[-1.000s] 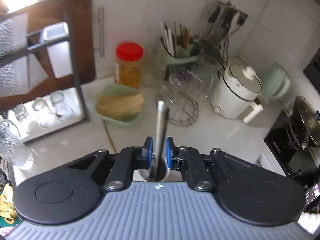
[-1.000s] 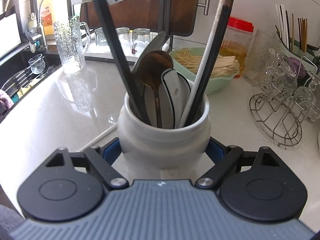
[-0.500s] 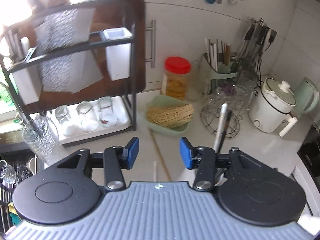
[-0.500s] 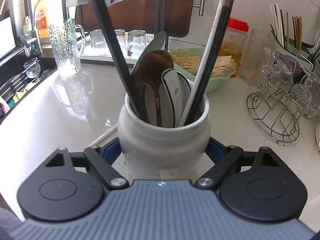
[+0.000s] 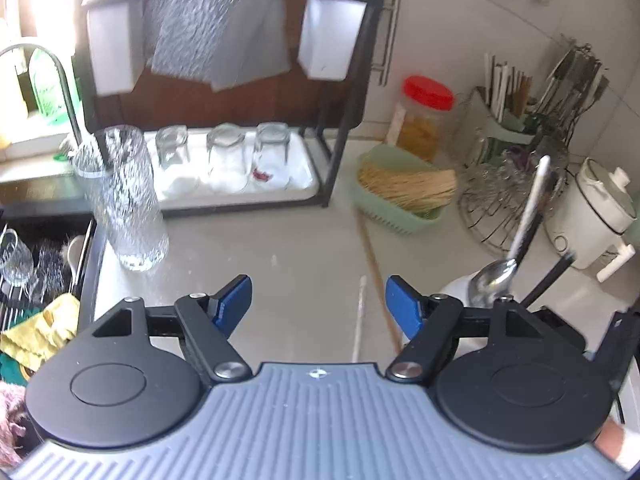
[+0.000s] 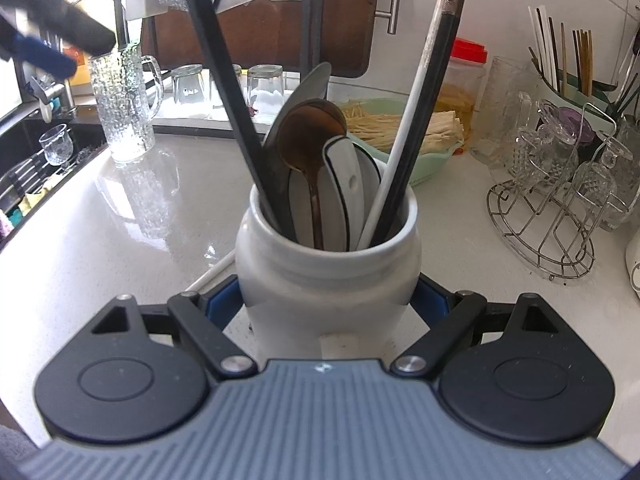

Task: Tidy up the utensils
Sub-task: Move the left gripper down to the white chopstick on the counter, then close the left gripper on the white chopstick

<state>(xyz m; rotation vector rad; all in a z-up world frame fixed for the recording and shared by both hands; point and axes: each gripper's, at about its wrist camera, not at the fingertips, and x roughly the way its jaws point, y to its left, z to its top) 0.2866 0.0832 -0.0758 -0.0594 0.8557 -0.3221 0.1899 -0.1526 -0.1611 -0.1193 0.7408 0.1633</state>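
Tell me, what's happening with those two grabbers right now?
Left gripper just opened, empty, above loose chopsticks. Right gripper clamped on white utensil crock. Nothing in the way.

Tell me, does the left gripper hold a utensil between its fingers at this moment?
No, the left gripper stands open with only bare counter between its blue pads, which have just been opening.

The left gripper (image 5: 319,300) has just been opening wide, with nothing between its blue pads. The right gripper (image 6: 328,304) squeezes a jar (image 6: 328,272) on both sides.
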